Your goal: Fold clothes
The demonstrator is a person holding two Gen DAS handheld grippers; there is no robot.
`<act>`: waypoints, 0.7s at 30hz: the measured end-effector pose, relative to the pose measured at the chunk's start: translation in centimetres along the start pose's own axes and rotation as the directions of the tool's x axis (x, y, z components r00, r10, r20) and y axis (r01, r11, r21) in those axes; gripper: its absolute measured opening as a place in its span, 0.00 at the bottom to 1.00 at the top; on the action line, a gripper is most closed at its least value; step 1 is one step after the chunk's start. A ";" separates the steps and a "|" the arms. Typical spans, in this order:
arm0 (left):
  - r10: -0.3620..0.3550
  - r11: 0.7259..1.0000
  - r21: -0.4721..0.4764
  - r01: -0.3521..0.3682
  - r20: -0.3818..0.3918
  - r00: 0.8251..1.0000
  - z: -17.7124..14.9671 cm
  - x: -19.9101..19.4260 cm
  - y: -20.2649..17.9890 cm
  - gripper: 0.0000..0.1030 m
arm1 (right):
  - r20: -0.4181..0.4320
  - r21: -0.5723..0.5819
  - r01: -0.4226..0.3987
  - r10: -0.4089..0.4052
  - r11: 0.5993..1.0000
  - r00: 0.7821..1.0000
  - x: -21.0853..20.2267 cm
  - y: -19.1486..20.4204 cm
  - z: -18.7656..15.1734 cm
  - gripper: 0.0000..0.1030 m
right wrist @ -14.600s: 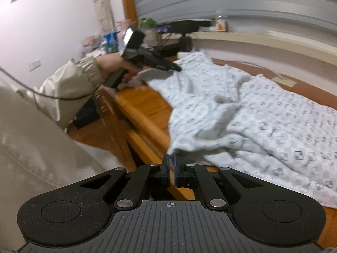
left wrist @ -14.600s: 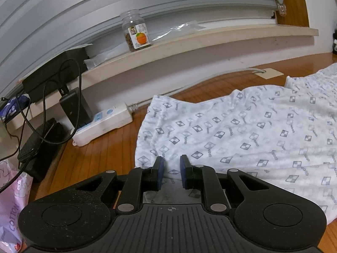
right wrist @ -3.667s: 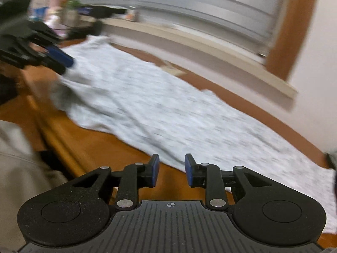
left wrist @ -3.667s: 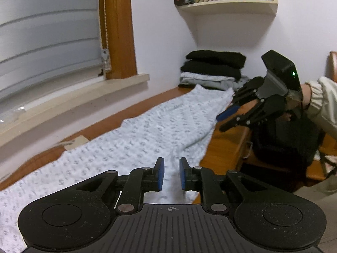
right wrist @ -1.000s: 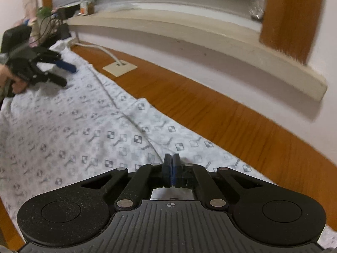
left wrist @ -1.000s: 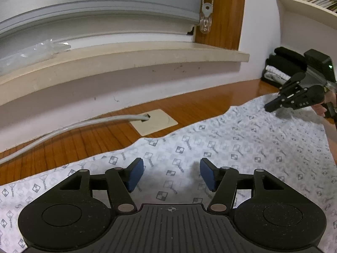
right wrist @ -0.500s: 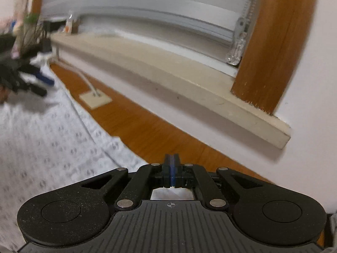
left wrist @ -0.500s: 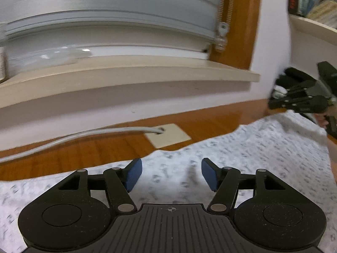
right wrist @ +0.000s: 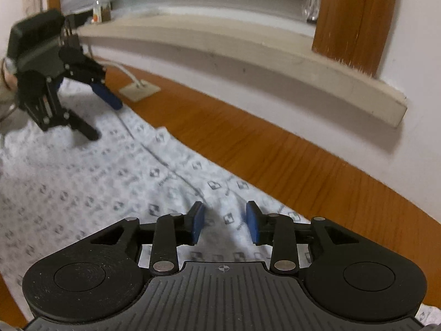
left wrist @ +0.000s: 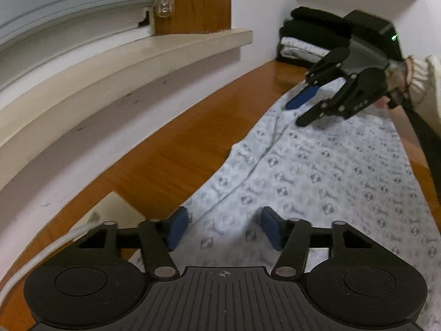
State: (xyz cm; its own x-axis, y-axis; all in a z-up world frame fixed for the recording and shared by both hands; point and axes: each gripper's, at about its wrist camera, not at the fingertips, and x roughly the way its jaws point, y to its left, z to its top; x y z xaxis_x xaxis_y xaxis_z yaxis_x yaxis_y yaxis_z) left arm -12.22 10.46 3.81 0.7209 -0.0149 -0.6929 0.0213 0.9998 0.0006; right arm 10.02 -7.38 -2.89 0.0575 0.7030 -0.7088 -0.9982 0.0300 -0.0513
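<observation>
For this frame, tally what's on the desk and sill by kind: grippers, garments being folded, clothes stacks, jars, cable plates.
Grippers: 2 (left gripper, right gripper), both open
Patterned garment spread on the desk: 1
Stack of folded clothes in the corner: 1
Jar on the sill: 1
Cable plate on the desk: 1
Total: 6

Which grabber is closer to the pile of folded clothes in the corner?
Right. The right gripper is just in front of the folded clothes; the left gripper is farther back along the patterned cloth.
</observation>
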 end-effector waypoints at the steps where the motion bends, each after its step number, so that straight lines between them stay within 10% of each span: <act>1: -0.011 1.000 -0.002 0.011 -0.001 1.000 0.2 0.3 0.1 0.46 | 0.006 0.008 -0.010 0.010 1.000 1.000 0.1 -0.2 -0.1 0.34; 3: -0.020 1.000 0.000 0.020 0.002 1.000 0.3 0.6 0.1 0.36 | 0.017 0.022 -0.030 0.029 0.999 0.999 0.2 -0.7 -0.3 0.29; 4: -0.023 1.000 0.007 0.023 0.008 1.000 0.1 0.5 0.1 0.28 | 0.024 0.014 -0.043 0.042 0.999 0.999 0.1 -0.6 -0.5 0.05; 7: -0.040 0.999 0.018 0.040 0.020 0.999 -0.3 0.0 -0.2 0.02 | 0.043 -0.019 -0.053 0.054 0.998 0.998 -0.5 -0.2 -0.9 0.02; 21: 0.181 0.983 -0.061 -0.171 0.267 0.946 0.8 -4.5 -0.3 0.02 | 0.244 -0.057 0.177 -0.158 0.983 0.957 -2.9 0.5 0.3 0.01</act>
State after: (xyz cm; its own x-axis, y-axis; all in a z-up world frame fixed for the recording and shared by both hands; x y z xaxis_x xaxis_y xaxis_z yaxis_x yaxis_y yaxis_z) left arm -14.93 10.24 7.54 0.8714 0.1629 -0.4628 -0.1447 0.9866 0.0748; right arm 9.39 -9.20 -0.61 0.2091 0.8412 -0.4987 -0.9699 0.1134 -0.2153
